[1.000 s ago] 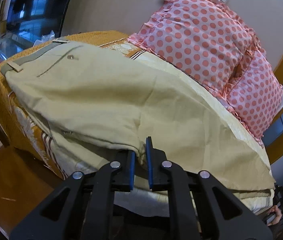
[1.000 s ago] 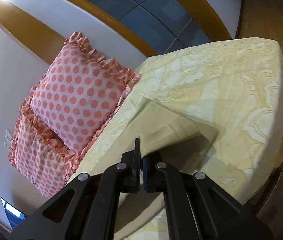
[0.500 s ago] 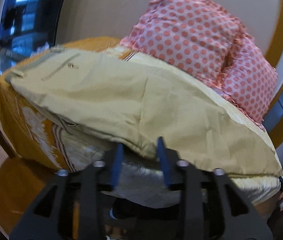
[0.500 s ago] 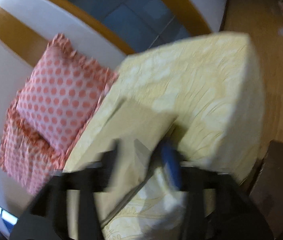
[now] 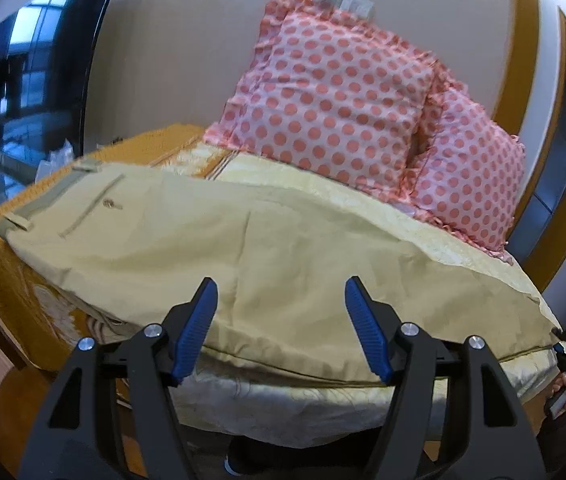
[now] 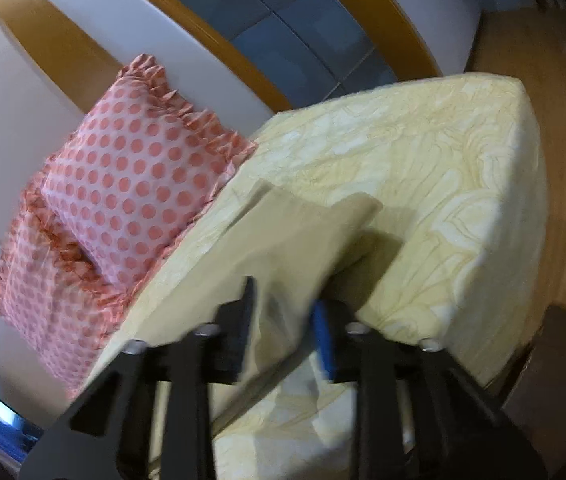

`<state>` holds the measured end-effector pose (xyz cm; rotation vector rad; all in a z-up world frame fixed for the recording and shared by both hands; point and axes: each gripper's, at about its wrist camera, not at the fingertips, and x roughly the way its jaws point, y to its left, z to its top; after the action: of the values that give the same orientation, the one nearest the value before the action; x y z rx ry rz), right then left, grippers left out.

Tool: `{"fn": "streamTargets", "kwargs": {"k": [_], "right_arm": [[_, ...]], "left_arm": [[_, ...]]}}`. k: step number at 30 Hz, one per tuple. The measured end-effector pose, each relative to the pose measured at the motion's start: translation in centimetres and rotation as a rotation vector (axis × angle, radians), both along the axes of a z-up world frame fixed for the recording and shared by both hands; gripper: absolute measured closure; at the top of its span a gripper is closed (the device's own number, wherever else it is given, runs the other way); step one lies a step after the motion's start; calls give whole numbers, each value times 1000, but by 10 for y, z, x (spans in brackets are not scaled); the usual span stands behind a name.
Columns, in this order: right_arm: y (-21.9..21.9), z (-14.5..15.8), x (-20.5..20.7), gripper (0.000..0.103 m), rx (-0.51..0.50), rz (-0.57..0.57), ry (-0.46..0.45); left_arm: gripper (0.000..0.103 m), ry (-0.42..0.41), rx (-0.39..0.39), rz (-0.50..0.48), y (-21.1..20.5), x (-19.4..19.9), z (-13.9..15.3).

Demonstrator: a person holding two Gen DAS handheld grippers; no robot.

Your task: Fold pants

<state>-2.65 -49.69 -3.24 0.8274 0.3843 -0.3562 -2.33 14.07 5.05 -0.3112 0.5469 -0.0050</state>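
Beige pants (image 5: 211,248) lie flat along the bed, waistband at the far left, legs running right. My left gripper (image 5: 281,304) is open, its blue pads wide apart just in front of the pants' near edge, holding nothing. In the right wrist view the leg end of the pants (image 6: 295,240) lies on the yellow bedspread (image 6: 443,184). My right gripper (image 6: 287,312) is open over that leg end; cloth lies between the jaws, which do not pinch it. The view is blurred.
Two pink polka-dot pillows (image 5: 335,96) lean against the wall behind the pants; they also show in the right wrist view (image 6: 135,184). An orange cover (image 5: 7,280) hangs over the bed's left end. Wooden floor (image 6: 563,160) lies beyond the bed corner.
Both grippers were shut on the pants' edge a second ago. Both have opened and let the cloth go; the left one has drawn back a little.
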Motion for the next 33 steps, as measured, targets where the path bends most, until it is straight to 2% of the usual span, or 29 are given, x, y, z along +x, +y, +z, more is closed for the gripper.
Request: {"fn": "streamTargets", "kwargs": {"k": [2,6,8,11,14,16,19,20,21,23,24,26,27,28,30,31,33], "right_arm": [[-1,1,-2,98,-43,2,-20],[11,27,6,100,-125,67,-87],[26,46,17,100,-147,129,-133],[70,83,40,100,-181,292,-229],[148,118,66,100,-191,540,-346],[198,128,76,100,-191,696,-385],[293,121,85,100,-241,978,-356],[321,113,87,99,-283,1053,-313],[356,98,87,99,-342,1161,-230],[396,71,82,94,-406,1304,-100],[404,64,79,89,-421,1333,-69],[407,58,72,63,-427,1357,-54],[403,61,70,37,-415,1350,-73],[394,67,68,27,-404,1320,-111],[387,77,71,28,-412,1258,-156],[385,79,75,35,-440,1215,-151],[388,75,84,46,-512,1149,-67]], "left_arm": [[35,22,-10,10,3,6,-9],[34,76,-38,17,10,14,-31],[34,69,-20,15,8,14,-35],[29,58,-6,12,4,14,-37],[27,51,-14,17,4,13,-37],[28,42,-54,18,8,11,-33],[28,12,-101,46,20,3,-24],[28,0,-95,65,24,-1,-21],[28,-16,-76,99,31,-8,-17],[28,-32,-43,159,44,-16,-12],[27,-35,-32,194,52,-21,-11],[27,-28,-24,251,68,-26,-12],[27,-22,-23,274,75,-26,-13],[27,-13,-25,308,84,-27,-15],[27,-6,-29,358,97,-28,-19],[27,-4,-27,376,101,-28,-20],[27,2,-24,416,110,-28,-22]]}}
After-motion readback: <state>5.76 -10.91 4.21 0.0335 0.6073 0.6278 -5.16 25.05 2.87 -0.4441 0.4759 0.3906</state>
